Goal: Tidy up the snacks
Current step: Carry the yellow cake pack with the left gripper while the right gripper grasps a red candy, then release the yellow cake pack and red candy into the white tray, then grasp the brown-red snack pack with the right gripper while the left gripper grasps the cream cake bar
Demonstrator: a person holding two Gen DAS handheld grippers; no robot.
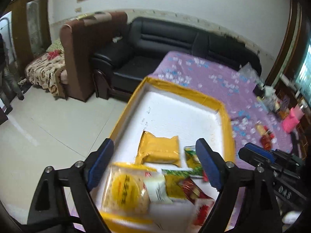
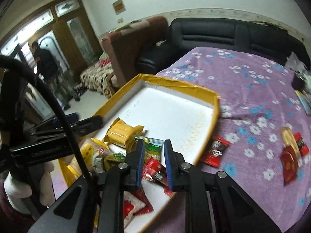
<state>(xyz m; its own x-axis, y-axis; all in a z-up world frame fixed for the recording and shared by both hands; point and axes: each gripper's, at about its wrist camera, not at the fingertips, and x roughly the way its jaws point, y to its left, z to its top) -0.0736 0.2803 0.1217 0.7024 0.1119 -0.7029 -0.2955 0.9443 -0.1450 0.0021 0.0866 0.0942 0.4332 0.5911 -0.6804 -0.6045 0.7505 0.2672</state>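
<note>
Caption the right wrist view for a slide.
Right gripper hovers, narrowly open, over snacks in the yellow-rimmed tray.

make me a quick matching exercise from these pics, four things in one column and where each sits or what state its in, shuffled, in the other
Things:
1. yellow snack pack
2. red wrapper
3. left gripper
4. black sofa

Places or states:
A. on the purple cloth just outside the box's right wall
B. jaws wide apart over the snacks
C. behind the table, against the wall
D. lying inside the yellow-edged box

Pairs: 1-D, 2-A, 3-B, 4-C
</note>
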